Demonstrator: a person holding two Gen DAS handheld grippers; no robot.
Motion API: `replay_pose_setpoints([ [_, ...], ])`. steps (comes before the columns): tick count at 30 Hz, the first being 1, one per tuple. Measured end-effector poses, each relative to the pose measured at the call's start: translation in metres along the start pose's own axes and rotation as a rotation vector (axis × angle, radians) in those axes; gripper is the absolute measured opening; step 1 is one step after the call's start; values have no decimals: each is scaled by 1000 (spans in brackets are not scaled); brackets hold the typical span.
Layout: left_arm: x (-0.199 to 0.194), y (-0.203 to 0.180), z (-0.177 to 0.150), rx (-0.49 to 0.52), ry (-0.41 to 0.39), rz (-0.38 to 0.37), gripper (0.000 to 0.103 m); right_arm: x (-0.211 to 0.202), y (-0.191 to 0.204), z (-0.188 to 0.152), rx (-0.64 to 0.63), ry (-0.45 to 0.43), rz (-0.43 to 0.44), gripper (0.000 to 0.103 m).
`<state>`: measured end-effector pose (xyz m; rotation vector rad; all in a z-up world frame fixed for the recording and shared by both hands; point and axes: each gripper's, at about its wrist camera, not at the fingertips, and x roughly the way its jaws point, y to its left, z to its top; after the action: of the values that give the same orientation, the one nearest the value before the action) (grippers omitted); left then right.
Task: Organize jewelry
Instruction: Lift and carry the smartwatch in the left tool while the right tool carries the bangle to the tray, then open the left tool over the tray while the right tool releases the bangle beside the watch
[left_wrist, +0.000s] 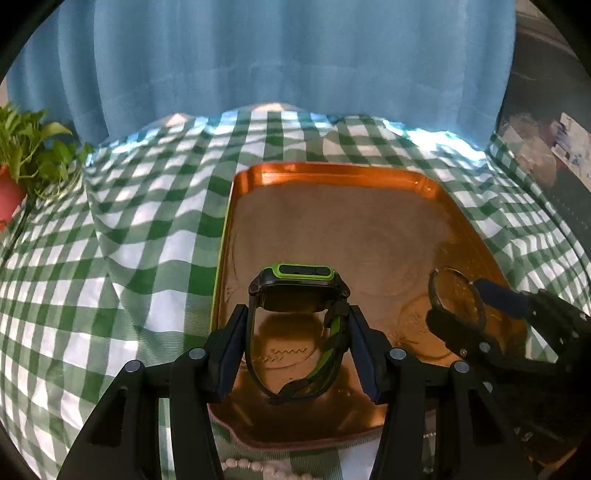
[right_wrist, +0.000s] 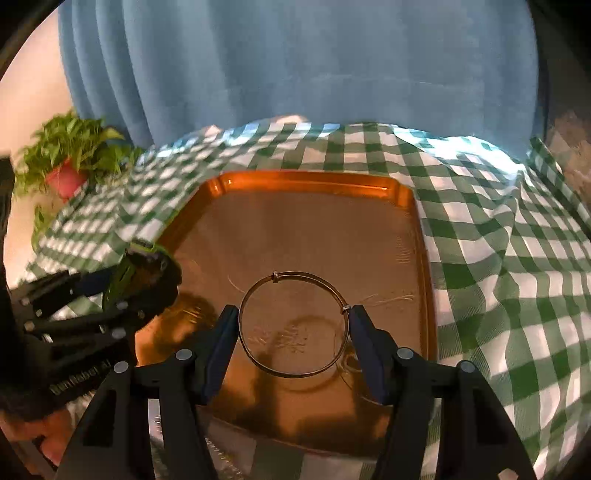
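A copper-coloured tray (left_wrist: 332, 173) (right_wrist: 306, 184) lies on a green-and-white checked cloth. My left gripper (left_wrist: 297, 325) is shut on a black and lime-green watch (left_wrist: 295, 275), its strap pressed between the pads, held just above the tray's near left part. My right gripper (right_wrist: 293, 321) is shut on a thin metal bangle (right_wrist: 295, 373), a round hoop spanning the gap between the pads, over the tray's near middle. Each view catches the other gripper: the right gripper (left_wrist: 476, 310) with the bangle (left_wrist: 456, 299), and the left gripper (right_wrist: 140, 291) with the watch (right_wrist: 142, 245).
A string of white beads (left_wrist: 255, 467) lies on the cloth (left_wrist: 129, 221) in front of the tray. A potted green plant (right_wrist: 70, 155) stands at the far left. Blue curtains (left_wrist: 288, 55) hang behind the table. Dark clutter (left_wrist: 543, 147) sits at the far right.
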<state>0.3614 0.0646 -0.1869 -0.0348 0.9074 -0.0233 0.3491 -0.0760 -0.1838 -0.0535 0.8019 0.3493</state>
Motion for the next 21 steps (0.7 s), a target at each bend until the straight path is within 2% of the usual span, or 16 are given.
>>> replay_pose_setpoints([
  [5,1,-8,3,10,-13,-5,56,-4,-11,-1,26,-11,28,59],
  [7,-5,-10,4,19,-43,4,57,-10,-11,0,11,-30,25,70],
  [9,-10,-12,4,28,-54,20,70,-19,-9,0,-3,-56,14,79],
  [12,-21,-11,3,31,-78,17,77,-31,-10,-1,-7,-88,9,85],
  [21,-55,-11,-18,52,-103,28,79,-54,-6,-10,-4,-128,69,91],
])
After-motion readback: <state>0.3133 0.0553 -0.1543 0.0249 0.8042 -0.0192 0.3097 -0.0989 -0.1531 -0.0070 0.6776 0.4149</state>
